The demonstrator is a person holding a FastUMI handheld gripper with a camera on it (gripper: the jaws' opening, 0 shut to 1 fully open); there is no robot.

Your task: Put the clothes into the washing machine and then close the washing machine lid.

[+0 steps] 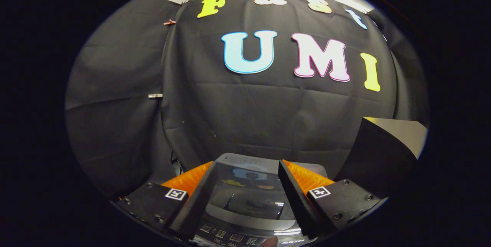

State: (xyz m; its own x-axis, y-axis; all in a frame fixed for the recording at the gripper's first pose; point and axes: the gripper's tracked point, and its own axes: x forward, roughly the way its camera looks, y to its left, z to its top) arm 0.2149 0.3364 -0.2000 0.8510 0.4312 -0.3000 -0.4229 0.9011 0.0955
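While the claw (247,170) is hovering over the washer (249,201), its two fingers are standing wide apart and gripping nothing. The machine is lying directly beneath and between them: its glossy lid (249,193) is sitting shut in the gap between the fingers, reflecting the booth's wall, and the control panel (230,237) is running under the fingers' bases, nearest the holder. The claw is probably being held high and centred so that the whole top stays in sight before any move is chosen. No clothes are showing between the fingers or ahead of them, so where they lie cannot be told. Beyond the fingers the wall (249,116) is hanging close behind the machine, and a dark box (379,151) with a pale top is standing off to the right of the right finger, level with the washer's back. With the lid down and the fingers empty, the loading appears not yet begun; the lid would likely need raising first.
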